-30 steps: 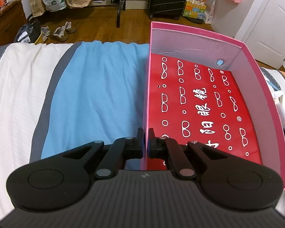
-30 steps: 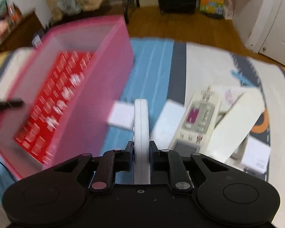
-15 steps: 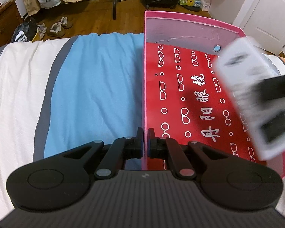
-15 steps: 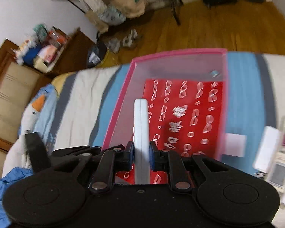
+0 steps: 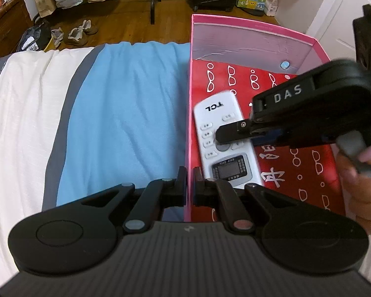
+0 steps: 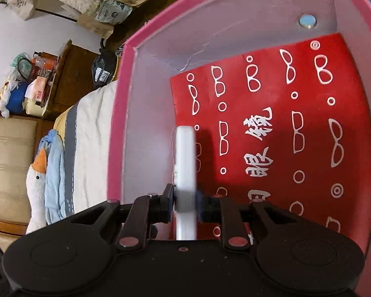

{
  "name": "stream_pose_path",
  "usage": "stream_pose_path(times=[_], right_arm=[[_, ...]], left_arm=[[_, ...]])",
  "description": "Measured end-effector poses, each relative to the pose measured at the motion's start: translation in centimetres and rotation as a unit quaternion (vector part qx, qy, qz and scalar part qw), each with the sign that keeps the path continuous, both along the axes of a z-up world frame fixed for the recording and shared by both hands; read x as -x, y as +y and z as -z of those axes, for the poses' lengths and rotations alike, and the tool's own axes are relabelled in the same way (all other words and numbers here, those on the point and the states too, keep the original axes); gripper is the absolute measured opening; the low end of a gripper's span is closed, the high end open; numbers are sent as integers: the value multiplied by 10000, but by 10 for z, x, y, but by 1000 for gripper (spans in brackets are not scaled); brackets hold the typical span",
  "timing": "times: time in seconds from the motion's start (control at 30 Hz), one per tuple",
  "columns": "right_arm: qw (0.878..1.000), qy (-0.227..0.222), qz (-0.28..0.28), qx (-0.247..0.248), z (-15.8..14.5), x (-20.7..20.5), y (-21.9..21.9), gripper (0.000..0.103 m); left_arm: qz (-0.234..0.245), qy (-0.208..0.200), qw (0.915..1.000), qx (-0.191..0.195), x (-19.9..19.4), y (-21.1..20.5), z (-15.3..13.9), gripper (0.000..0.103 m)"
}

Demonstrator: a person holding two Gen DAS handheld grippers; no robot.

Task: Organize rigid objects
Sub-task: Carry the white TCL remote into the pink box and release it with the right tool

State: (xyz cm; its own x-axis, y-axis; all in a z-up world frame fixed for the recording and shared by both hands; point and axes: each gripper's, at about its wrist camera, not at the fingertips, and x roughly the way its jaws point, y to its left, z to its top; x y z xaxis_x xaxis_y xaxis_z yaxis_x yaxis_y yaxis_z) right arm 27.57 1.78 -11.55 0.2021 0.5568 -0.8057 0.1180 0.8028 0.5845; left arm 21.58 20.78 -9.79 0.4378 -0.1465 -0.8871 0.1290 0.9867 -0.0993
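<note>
Steadying hold: I keep the left gripper pinched shut on the near side wall of the pink box, one finger outside and one inside; I judge this stops the light box from sliding on the bed while the other hand loads it
Delivering hand: my right gripper reaches into the box from the right, its fingers either side of the white remote; the fingers are opening now, the remote between them, and the right wrist view shows a small gap on one side, so I read it as released
Remote's place: inside the box, lying face up on the red lining, just beside the left wall and nearer my end; I judge it is laid along the wall to leave room for more items
Remote's look: long, slim, white; brand letters at the far end, rows of small pale buttons in the middle, a grey display at the near end; edge-on in the right wrist view it is a thin white bar
Box's look: pink rim, pale inner walls, red floor printed with white spectacles
</note>
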Motion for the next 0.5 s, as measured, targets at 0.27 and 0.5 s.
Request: stream_pose_path(times=[0.27, 0.5], right_arm=[[9802, -1352, -941, 1101, -72, 32, -3, 49], [9551, -2076, -1444, 1547, -137, 76, -31, 50]], left_arm=[[54, -11, 10000, -25, 2, 0, 0, 4], [123, -21, 9999, -89, 3, -3, -1, 5]])
